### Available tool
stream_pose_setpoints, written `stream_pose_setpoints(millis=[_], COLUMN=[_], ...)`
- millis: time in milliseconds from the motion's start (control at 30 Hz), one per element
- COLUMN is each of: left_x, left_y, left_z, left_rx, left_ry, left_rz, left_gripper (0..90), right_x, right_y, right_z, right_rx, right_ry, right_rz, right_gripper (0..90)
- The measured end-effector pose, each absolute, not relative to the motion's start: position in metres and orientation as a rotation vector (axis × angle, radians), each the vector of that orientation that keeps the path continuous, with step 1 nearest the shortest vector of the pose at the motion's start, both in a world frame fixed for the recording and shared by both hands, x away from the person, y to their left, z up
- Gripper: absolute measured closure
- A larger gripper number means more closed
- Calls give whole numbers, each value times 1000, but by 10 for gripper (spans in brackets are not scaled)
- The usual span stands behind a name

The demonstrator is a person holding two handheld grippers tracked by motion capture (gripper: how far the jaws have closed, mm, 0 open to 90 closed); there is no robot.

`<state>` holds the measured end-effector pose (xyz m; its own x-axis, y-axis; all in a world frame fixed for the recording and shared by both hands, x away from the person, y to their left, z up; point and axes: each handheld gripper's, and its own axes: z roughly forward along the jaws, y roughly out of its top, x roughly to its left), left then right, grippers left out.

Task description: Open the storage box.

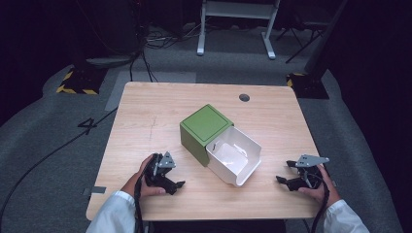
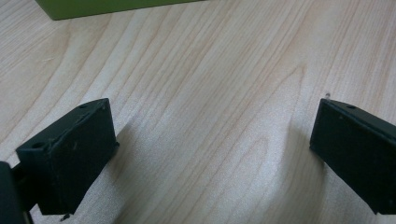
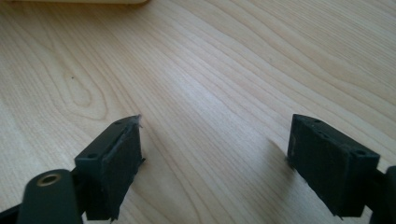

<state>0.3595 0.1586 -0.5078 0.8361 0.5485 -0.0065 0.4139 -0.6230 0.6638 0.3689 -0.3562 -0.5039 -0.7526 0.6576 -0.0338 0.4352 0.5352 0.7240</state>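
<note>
Nearest: left gripper (image 1: pixel 176 185) and right gripper (image 1: pixel 283 180), matte black, each held by a white-sleeved hand at the near edge of the table (image 1: pixel 145 111); jaws of both stand wide apart with bare pale wood grain between them.

Mid-table: green box (image 1: pixel 204 131), square, smooth-sided, with a white drawer (image 1: pixel 234 156) of glossy plastic drawn out toward the person, apparently empty. Probably light, rigid, somewhat slippery; best pinched by the drawer's thin front wall.

Beyond: grey carpet, trailing cables.

Pale matt wood-grain table (image 1: pixel 145 126), matt green box (image 1: pixel 201 127), glossy white plastic drawer (image 1: pixel 238 153)
</note>
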Motion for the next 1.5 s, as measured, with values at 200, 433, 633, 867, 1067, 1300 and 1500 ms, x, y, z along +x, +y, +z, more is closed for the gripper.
stream_pose_setpoints(millis=[200, 433, 633, 867, 1067, 1300, 1500], left_x=[360, 360, 360, 360, 359, 360, 360], left_y=[159, 159, 159, 159, 159, 159, 158], left_z=[-508, -508, -508, -508, -508, -508, -508], left_rx=[2329, 2329, 2329, 2329, 2328, 2330, 2330], left_ry=[699, 699, 699, 697, 698, 695, 694], left_rz=[257, 257, 256, 257, 258, 254, 253], left_gripper=[5, 5, 5, 5, 5, 4, 4], right_x=[369, 372, 373, 373, 373, 373, 373], right_y=[-368, -373, -374, -374, -374, -374, -374], right_z=[-507, -507, -507, -507, -507, -507, -507], right_rx=[995, 1025, 1030, 1030, 1031, 1034, 1034], right_ry=[2413, 2395, 2389, 2389, 2389, 2388, 2388], right_rz=[1063, 1054, 1054, 1053, 1053, 1051, 1051], right_gripper=[154, 151, 151, 150, 150, 148, 148])
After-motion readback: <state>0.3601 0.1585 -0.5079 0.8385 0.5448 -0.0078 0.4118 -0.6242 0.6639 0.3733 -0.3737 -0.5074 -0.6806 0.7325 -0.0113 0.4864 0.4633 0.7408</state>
